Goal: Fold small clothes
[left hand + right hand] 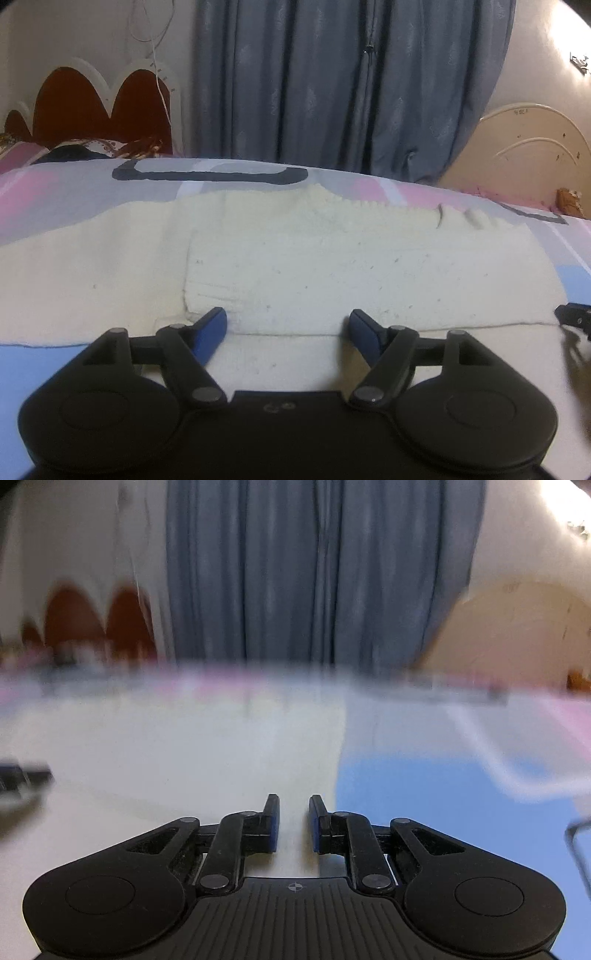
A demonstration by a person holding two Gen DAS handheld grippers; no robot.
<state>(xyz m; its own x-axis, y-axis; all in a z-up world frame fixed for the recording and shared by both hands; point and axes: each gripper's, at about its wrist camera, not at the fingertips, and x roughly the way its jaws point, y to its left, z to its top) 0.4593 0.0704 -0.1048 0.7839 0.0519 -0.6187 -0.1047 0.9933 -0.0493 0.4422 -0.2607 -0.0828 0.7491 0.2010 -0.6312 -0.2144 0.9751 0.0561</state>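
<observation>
A cream knitted garment [295, 266] lies spread flat on the bed, with one part folded over its middle. My left gripper [288, 321] is open wide and empty, low over the garment's near edge. The right gripper's tip shows at the right edge of the left wrist view [574, 315]. In the blurred right wrist view, my right gripper [294, 808] is open with a narrow gap and empty, over the garment's [184, 746] right part. The left gripper shows there at the far left [22, 775].
The bed sheet [576, 280] is patterned in blue, pink and grey. Grey curtains [351, 85] hang behind the bed. A red and white headboard [103, 107] stands at the back left, a cream headboard [532, 147] at the back right.
</observation>
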